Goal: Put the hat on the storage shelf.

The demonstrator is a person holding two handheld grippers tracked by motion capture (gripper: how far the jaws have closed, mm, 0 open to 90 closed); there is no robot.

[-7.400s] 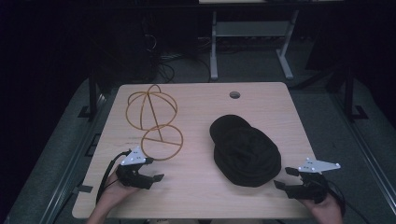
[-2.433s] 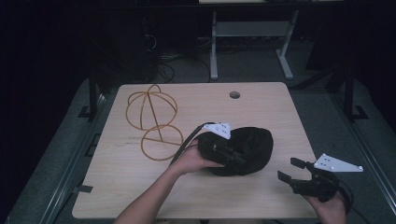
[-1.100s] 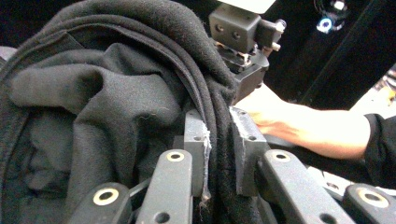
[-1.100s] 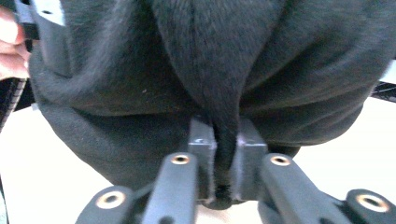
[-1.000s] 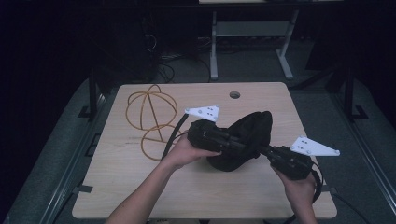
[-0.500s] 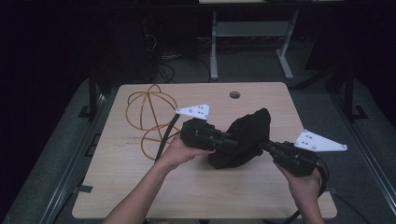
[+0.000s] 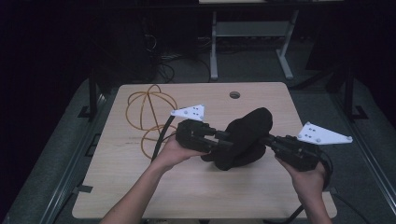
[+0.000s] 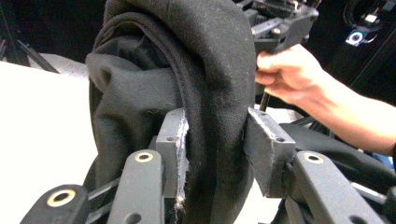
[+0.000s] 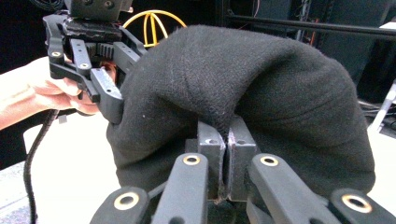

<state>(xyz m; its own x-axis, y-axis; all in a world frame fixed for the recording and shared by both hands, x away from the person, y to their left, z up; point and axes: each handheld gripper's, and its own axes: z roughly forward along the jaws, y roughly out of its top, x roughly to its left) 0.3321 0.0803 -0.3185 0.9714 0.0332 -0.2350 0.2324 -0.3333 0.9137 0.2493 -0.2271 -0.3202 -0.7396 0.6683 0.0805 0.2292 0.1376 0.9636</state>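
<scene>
A black cloth hat (image 7: pixel 243 135) hangs bunched above the table between both grippers. My right gripper (image 7: pixel 264 140) is shut on a pinch of its fabric; in the right gripper view the pads (image 9: pixel 227 135) meet on the cloth (image 9: pixel 243 79). My left gripper (image 7: pixel 224 140) reaches in from the left. Its jaws have just been opening, and a thick fold of the hat (image 8: pixel 205 70) still sits loosely between them (image 8: pixel 214 135). The left gripper's fingers (image 9: pixel 100 60) lie against the hat's far side in the right gripper view.
A yellow wire stand (image 7: pixel 144 109) stands at the table's far left, behind the left hand. A round cable hole (image 7: pixel 234 94) sits near the far edge. Bare wooden tabletop (image 7: pixel 196 186) lies in front of the hands. Dark floor and a metal frame lie beyond.
The hat has come up off the table, first carried by the left gripper, then pinched by the right. It has risen slightly, and the left jaws now stand wider around the fold.
</scene>
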